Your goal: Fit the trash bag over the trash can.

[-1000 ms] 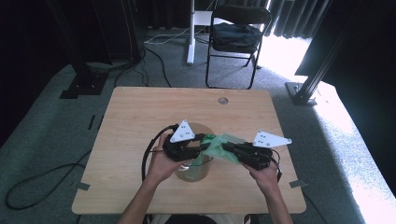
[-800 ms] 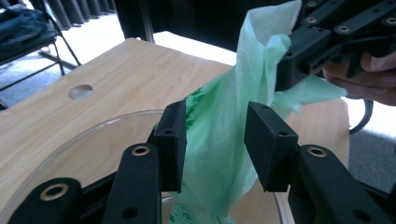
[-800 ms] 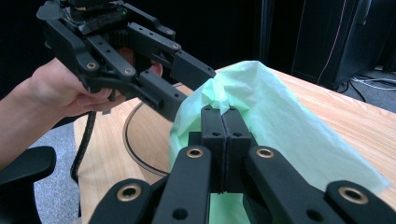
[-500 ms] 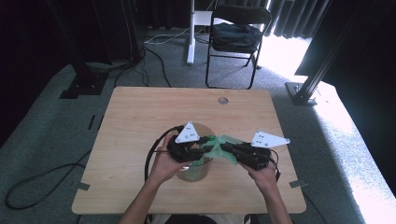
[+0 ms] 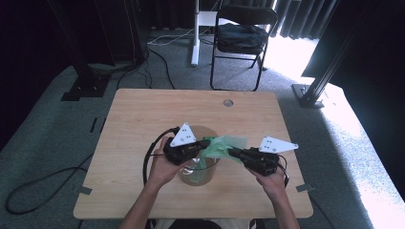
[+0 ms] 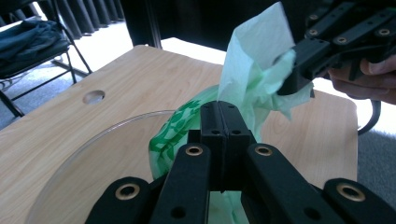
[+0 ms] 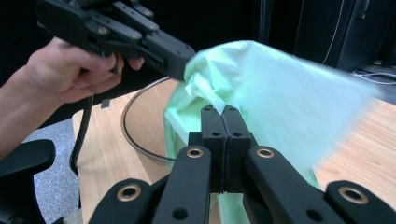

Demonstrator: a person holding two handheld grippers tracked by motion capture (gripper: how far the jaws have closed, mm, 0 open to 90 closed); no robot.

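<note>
Grey carpet surrounds a light wooden table (image 5: 143,119) that fills the middle of the high view, with a black folding chair (image 5: 242,33) holding a dark bag at the top centre, black curtains behind it and bright light spilling across the floor at the upper right. Near the table's far edge sits a small round cable hole (image 5: 228,102). No brand or readable writing shows anywhere; the pale green plastic bag (image 5: 224,145) carries a darker green printed pattern, seen at the middle of the left gripper view, but its shapes cannot be read as letters. A clear round container (image 5: 198,174) stands at lower centre of the table in the high view, and the bag hangs over its rim and partly inside it, stretched between the two tools. The left tongs (image 6: 224,114) have just been closing and now stand with both black jaws pressed together, pinching a fold of the green film at the centre of the left gripper view. The right tongs (image 7: 223,116) are likewise squeezed flat together on the bag's film, which billows up and to the right in the right gripper view. Each tool appears in the other's view, at the upper right and upper left, biting the bag's raised edge. Black cables trail from both tools.
</note>
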